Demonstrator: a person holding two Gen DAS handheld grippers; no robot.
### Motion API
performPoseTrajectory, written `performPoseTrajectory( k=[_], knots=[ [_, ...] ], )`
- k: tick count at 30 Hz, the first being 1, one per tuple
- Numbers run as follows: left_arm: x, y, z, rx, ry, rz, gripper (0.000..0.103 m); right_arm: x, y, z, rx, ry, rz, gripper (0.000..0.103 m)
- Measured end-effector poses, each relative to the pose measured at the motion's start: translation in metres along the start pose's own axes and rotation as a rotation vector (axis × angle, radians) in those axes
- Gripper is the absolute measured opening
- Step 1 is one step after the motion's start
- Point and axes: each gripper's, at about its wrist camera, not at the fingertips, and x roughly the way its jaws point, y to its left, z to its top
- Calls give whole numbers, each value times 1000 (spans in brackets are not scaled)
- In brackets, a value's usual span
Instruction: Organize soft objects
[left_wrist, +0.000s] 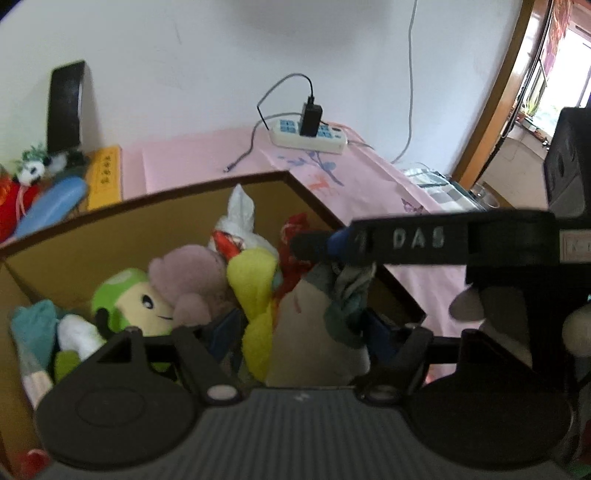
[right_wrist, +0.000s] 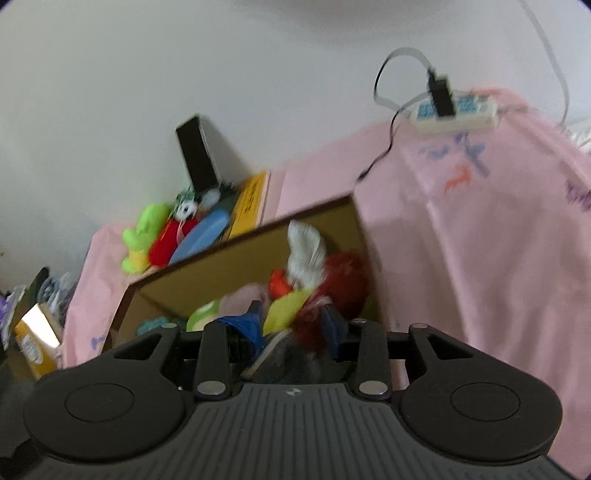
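My right tongs (left_wrist: 332, 254) pinch a limp grey-green cloth (left_wrist: 347, 295) that hangs long axis vertical, free end down, over the near right corner of the cardboard box (left_wrist: 110, 236); left tongs (left_wrist: 291, 336) are spread, nothing between them. Looks like the drop step: next I'd let go so it lands on the plush toys (left_wrist: 192, 284) inside. More toys wait beyond the box on the pink-covered table (left_wrist: 207, 155).

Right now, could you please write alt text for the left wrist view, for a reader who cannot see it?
A brown box full of soft toys sits on a pink cloth. The right gripper reaches in from the right, holding a grey rag over the box. A power strip lies behind, by the white wall.
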Motion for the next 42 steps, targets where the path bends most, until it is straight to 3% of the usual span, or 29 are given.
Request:
performPoseTrajectory(
  k=[9, 19, 29, 35, 38, 42],
  knots=[
    [-38, -3, -1, 3, -91, -3, 78, -35, 3, 1, -10, -98, -71, 18],
    [-51, -10, -6, 10, -60, 143, 78, -67, 23, -19, -100, -167, -174, 18],
    [-65, -21, -11, -35, -39, 332, 82, -80, 28, -30, -158, -163, -219, 19],
    [-69, -31, -13, -92, -22, 391, 85, -89, 32, -32, -218, -145, -219, 20],
    [-66, -43, -14, -90, -14, 480, 85, -93, 30, -33, -239, -119, -231, 20],
    [-60, -54, -15, -104, 20, 484, 85, -98, 24, -34, -232, -83, -241, 20]
  ],
)
